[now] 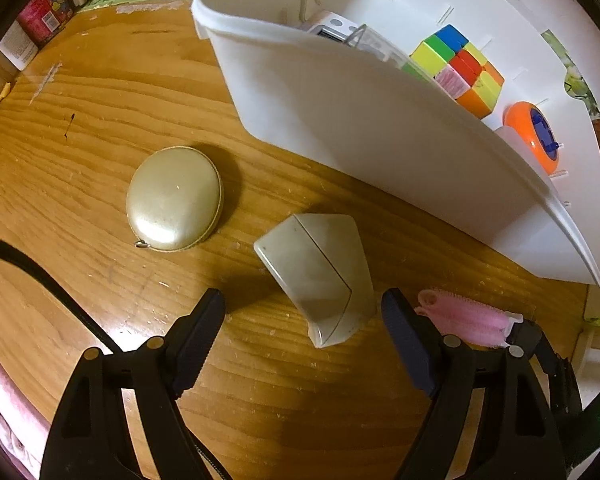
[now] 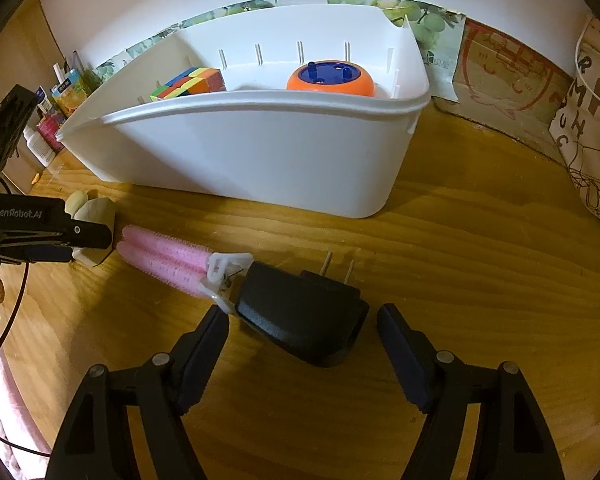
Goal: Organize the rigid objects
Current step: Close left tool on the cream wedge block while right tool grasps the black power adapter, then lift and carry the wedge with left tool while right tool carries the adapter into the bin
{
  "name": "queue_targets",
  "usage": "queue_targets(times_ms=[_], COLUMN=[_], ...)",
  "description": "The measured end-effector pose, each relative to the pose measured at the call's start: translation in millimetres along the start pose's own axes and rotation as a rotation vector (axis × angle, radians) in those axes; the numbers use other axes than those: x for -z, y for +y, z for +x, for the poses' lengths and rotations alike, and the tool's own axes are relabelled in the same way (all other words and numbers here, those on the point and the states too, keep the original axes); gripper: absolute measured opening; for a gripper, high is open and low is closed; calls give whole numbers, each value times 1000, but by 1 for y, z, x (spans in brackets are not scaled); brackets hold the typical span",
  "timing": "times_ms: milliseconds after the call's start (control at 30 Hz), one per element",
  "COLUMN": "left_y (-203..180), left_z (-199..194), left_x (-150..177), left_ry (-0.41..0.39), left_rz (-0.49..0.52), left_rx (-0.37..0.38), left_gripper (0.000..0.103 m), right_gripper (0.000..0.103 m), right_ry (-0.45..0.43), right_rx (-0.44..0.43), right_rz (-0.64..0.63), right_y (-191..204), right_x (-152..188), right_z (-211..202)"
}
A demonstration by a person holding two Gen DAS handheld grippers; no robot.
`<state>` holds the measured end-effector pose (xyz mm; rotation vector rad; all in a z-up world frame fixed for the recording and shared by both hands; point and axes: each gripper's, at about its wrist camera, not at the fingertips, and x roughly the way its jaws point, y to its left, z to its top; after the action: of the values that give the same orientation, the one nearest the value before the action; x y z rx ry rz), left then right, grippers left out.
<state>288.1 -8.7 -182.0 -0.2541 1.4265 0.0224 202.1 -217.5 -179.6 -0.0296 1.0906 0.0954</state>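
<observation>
You're in a home, not a lab: worn wooden table (image 1: 100,92) pushed against a white wall, juice cartons (image 2: 70,90) and bottles (image 2: 40,146) crowding its far left corner, a cardboard box (image 2: 508,80) and printed tote bag (image 2: 592,128) at its far right edge, fruit-print sheet (image 2: 428,24) behind the white bin (image 2: 260,152).

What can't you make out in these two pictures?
- Left wrist view: the white bin's near wall hides the bin floor and most of a small white gadget.
- Left wrist view: the black plug is mostly behind the left hand-held gripper.
- Right wrist view: the gold round case is a sliver at far left, too small to tell.
</observation>
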Motion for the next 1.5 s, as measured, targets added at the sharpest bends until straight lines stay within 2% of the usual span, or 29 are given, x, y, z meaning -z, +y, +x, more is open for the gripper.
queue_targets(times_ms=[267, 567, 700, 800, 833, 900, 933, 1500], left_y=[-10, -30, -37, -44, -45, -45, -47, -32], left_z=[6, 7, 5, 4, 4, -1, -1, 9], left_x=[-15, -19, -16, -15, -14, -9, -6, 18], left_ry=[-12, -25, -40, -46, -48, -51, -53, -53], left_rz=[-5, 51, 87, 87, 87, 89, 89, 67], left_rx=[-44, -114, -117, -116, -116, -115, -115, -113], left_gripper=[79, 60, 48, 47, 47, 47, 47, 46], right_gripper=[71, 68, 67, 65, 61, 46, 43, 42], right_ry=[-17, -32, -38, -41, -42, -47, -50, -30], right_rx=[19, 34, 30, 26, 27, 25, 27, -26], right_rz=[-71, -131, -140, -147, -148, -151, -155, -181], right_y=[8, 14, 12, 12, 12, 11, 11, 4], right_x=[-3, -3, -1, 1, 1, 3, 3, 12], right_z=[4, 7, 6, 4, 4, 2, 1, -8])
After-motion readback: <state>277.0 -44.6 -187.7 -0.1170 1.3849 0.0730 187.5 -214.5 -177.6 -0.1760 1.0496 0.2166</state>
